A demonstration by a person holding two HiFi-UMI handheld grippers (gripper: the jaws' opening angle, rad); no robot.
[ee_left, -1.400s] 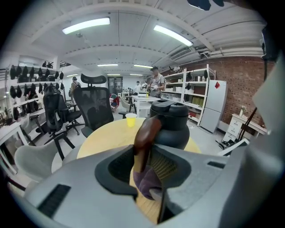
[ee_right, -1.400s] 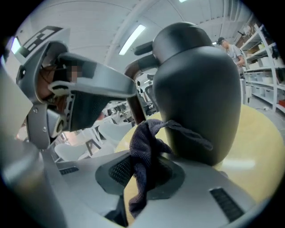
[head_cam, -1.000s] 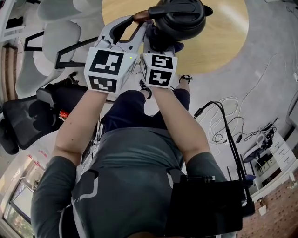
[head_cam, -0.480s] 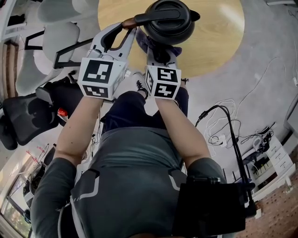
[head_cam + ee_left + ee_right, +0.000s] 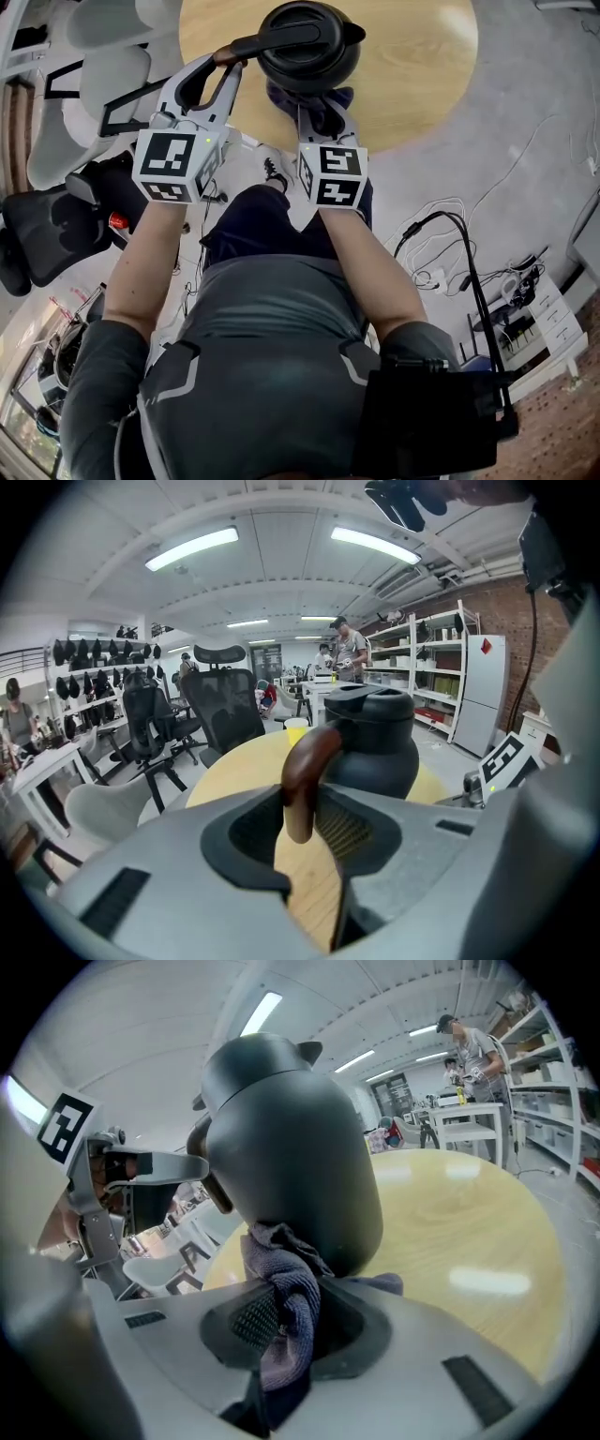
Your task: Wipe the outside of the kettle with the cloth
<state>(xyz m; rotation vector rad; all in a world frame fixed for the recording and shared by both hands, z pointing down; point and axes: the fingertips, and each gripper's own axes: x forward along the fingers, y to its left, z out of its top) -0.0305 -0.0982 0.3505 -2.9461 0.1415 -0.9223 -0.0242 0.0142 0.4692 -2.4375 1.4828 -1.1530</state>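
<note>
A black kettle (image 5: 305,42) stands on the round wooden table (image 5: 412,75). Its long handle (image 5: 246,45) ends in a brown wooden tip (image 5: 305,766). My left gripper (image 5: 221,67) is shut on that tip, left of the kettle body (image 5: 380,747). My right gripper (image 5: 316,105) is shut on a grey-purple cloth (image 5: 286,1302). The cloth (image 5: 286,94) is bunched up and pressed against the lower near side of the kettle (image 5: 291,1147). Cloth fills the gap between the right gripper's (image 5: 291,1321) jaws.
Grey and black office chairs (image 5: 103,84) stand left of the table. Cables (image 5: 450,234) trail over the floor at the right. A yellow cup (image 5: 295,728) sits on the far part of the table. Shelves and people are far behind.
My right gripper has slid the cloth rightwards along the kettle's near side. The left gripper keeps its hold on the handle. The head view has shifted, so everything sits further left.
</note>
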